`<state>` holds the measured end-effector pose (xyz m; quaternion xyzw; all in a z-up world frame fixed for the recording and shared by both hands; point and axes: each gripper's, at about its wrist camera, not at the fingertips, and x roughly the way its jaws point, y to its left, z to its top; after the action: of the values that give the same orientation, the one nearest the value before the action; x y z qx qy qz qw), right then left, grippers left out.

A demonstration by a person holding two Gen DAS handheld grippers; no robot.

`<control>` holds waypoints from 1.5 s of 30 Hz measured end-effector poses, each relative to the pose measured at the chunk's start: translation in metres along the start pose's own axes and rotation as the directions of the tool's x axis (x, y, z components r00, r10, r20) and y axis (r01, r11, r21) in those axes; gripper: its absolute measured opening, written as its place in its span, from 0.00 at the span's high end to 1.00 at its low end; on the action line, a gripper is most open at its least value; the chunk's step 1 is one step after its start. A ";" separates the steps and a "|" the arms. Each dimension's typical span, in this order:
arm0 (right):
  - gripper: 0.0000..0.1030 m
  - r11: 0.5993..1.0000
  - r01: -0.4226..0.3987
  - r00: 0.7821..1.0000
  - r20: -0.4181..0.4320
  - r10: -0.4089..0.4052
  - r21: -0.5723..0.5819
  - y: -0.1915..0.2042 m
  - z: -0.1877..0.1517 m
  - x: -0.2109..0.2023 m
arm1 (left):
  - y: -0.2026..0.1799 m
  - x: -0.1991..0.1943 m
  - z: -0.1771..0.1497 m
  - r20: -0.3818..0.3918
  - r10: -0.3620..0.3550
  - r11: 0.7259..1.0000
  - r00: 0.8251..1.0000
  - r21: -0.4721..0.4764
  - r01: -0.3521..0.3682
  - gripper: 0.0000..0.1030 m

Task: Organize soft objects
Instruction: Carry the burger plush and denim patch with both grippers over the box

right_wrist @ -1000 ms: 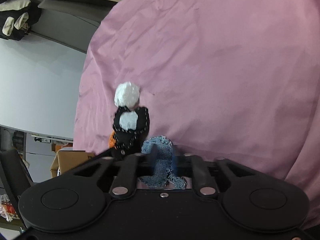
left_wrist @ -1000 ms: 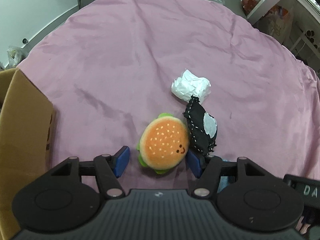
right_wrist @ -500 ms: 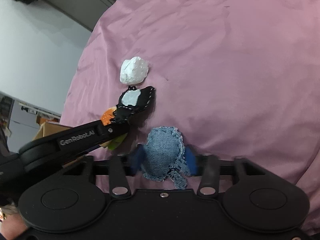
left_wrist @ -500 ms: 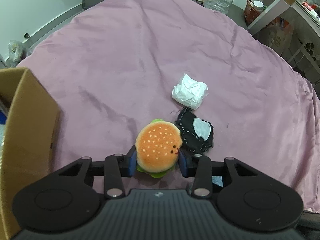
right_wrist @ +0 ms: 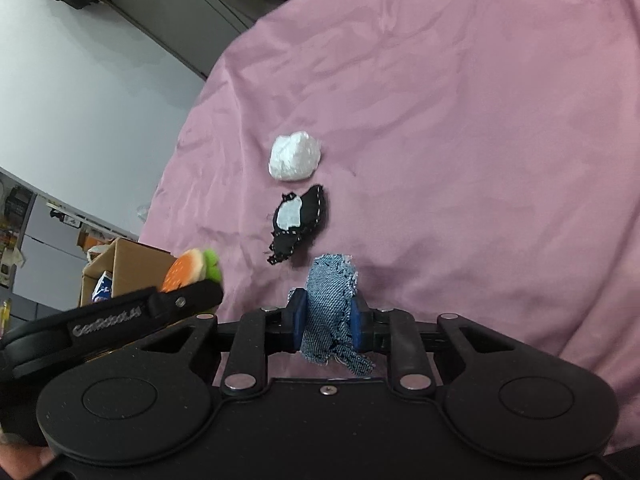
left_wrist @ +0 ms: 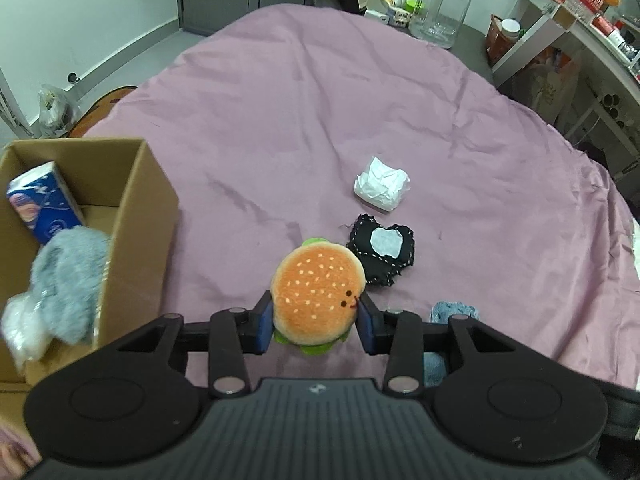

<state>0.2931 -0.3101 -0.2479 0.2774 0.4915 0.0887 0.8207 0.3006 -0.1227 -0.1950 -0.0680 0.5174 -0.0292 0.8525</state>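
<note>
My left gripper (left_wrist: 316, 326) is shut on an orange plush burger (left_wrist: 318, 294) and holds it above the pink cloth; the burger also shows in the right wrist view (right_wrist: 192, 270). My right gripper (right_wrist: 326, 322) is shut on a blue denim pouch (right_wrist: 330, 300) lifted off the cloth; it shows in the left wrist view (left_wrist: 454, 312). A black stitched pouch with a white patch (left_wrist: 382, 250) (right_wrist: 298, 218) and a white crumpled wad (left_wrist: 382, 184) (right_wrist: 294, 156) lie on the cloth beyond both grippers.
An open cardboard box (left_wrist: 140, 208) (right_wrist: 120, 264) stands at the left, holding a blue tissue pack (left_wrist: 44, 204) and a grey fluffy item (left_wrist: 68, 280). The pink cloth (left_wrist: 320, 100) covers the surface. A clear jug (left_wrist: 442, 4) and shelves stand beyond the far edge.
My left gripper closed on the burger and lifted it up and back, toward the box. My right gripper closed on the denim pouch and raised it.
</note>
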 end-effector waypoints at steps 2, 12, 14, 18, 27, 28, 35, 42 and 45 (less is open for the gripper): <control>0.79 1.000 0.002 1.000 0.008 -0.002 -0.004 0.002 -0.002 -0.006 | 0.002 -0.009 -0.003 0.006 0.002 1.000 1.000 -0.001 -0.002 0.61; 0.78 1.000 0.002 0.999 0.051 -0.001 -0.024 0.021 -0.019 -0.037 | 0.015 -0.049 -0.018 0.037 0.009 1.000 0.999 -0.006 -0.008 0.61; 0.78 1.000 0.000 0.998 0.062 0.002 -0.026 0.025 -0.022 -0.044 | 0.018 -0.057 -0.021 0.043 0.010 1.000 0.999 -0.007 -0.009 0.61; 0.78 1.000 0.001 0.996 0.090 0.002 -0.027 0.031 -0.027 -0.058 | 0.024 -0.072 -0.027 0.058 0.011 1.000 0.998 -0.010 -0.010 0.61; 0.78 0.999 -0.010 0.991 0.132 0.017 -0.051 0.052 -0.038 -0.080 | 0.042 -0.104 -0.036 0.095 0.026 0.999 0.995 -0.023 -0.024 0.61; 0.78 0.998 -0.011 0.990 0.137 0.018 -0.054 0.055 -0.038 -0.083 | 0.044 -0.108 -0.037 0.099 0.025 0.999 0.995 -0.025 -0.023 0.61; 0.78 0.996 -0.012 0.987 0.159 0.025 -0.084 0.077 -0.044 -0.097 | 0.059 -0.127 -0.041 0.123 0.033 0.999 0.992 -0.037 -0.028 0.61; 0.78 0.995 -0.007 0.982 0.189 0.027 -0.104 0.093 -0.051 -0.109 | 0.075 -0.142 -0.046 0.146 0.034 0.998 0.989 -0.054 -0.027 0.61; 0.78 0.993 -0.007 0.979 0.201 0.031 -0.116 0.101 -0.053 -0.115 | 0.082 -0.149 -0.049 0.151 0.038 0.998 0.988 -0.055 -0.030 0.61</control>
<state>0.2028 -0.2550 -0.1254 0.2420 0.3968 0.0962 0.8802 0.1871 -0.0284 -0.0985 -0.0835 0.4527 0.0040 0.8878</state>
